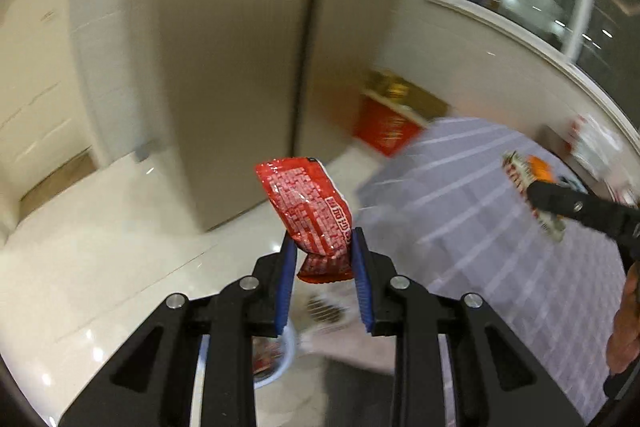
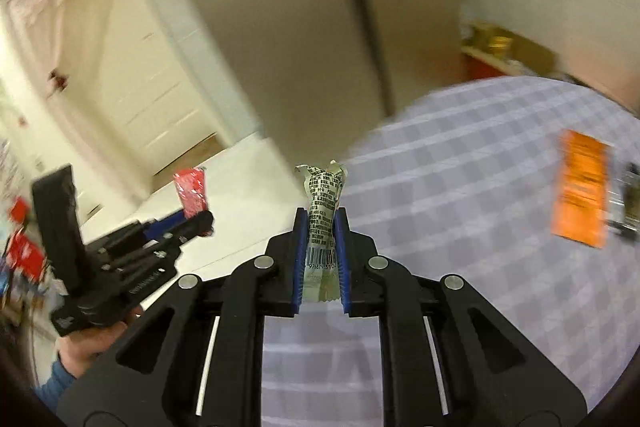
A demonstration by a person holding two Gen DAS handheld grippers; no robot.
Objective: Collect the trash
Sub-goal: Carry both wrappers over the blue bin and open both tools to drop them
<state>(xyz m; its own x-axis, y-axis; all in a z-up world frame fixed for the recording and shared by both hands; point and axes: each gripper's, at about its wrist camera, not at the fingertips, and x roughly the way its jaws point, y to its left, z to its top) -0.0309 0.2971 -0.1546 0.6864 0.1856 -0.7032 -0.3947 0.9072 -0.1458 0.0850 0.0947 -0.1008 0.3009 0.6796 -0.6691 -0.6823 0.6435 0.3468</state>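
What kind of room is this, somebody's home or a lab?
Most likely a home, perhaps a dining area: a table under a checked cloth, a glossy pale tiled floor and a panelled white door. Snack wrappers held in both jaws suggest tidying after eating.

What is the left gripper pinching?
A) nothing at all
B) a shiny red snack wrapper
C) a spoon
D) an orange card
B: the left gripper has its blue pads closed on a shiny red wrapper, which sticks up from between them; the orange packet lies apart on the checked tablecloth.
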